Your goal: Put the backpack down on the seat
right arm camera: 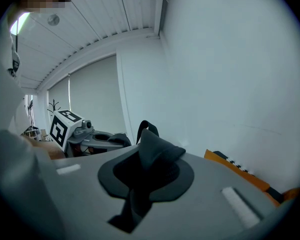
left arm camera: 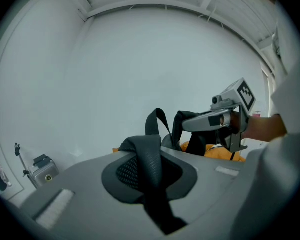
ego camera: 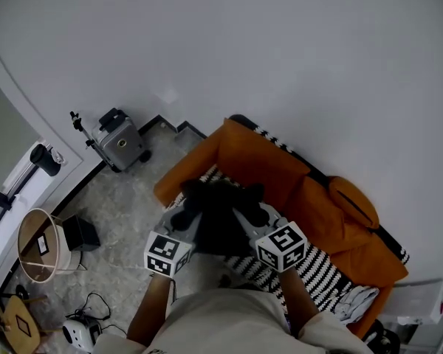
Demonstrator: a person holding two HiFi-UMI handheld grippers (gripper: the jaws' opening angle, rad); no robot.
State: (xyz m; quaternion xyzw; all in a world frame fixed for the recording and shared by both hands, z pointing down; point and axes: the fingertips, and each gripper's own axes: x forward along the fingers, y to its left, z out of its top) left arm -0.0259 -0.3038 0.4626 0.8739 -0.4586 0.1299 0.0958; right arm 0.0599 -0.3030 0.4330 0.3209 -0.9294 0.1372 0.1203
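Note:
A black backpack (ego camera: 218, 216) hangs between my two grippers, above the striped seat (ego camera: 317, 271) of an orange sofa (ego camera: 262, 161). The left gripper (ego camera: 190, 226) is shut on one padded black shoulder strap (left arm camera: 149, 159), which runs up through its jaws in the left gripper view. My right gripper (ego camera: 245, 218) is shut on the other strap (right arm camera: 152, 151). Each gripper shows in the other's view: the right gripper (left arm camera: 192, 123) and the left gripper (right arm camera: 112, 140) both grip strap webbing. The bag's underside is hidden, so I cannot tell whether it touches the seat.
A grey wheeled suitcase (ego camera: 120, 140) stands on the floor left of the sofa. Nearer me on the left are a round open basket (ego camera: 38, 245), a black box (ego camera: 80, 233) and a small white device with a cable (ego camera: 79, 332). An orange cushion (ego camera: 352, 201) and a grey cloth (ego camera: 356, 301) lie at the sofa's right end.

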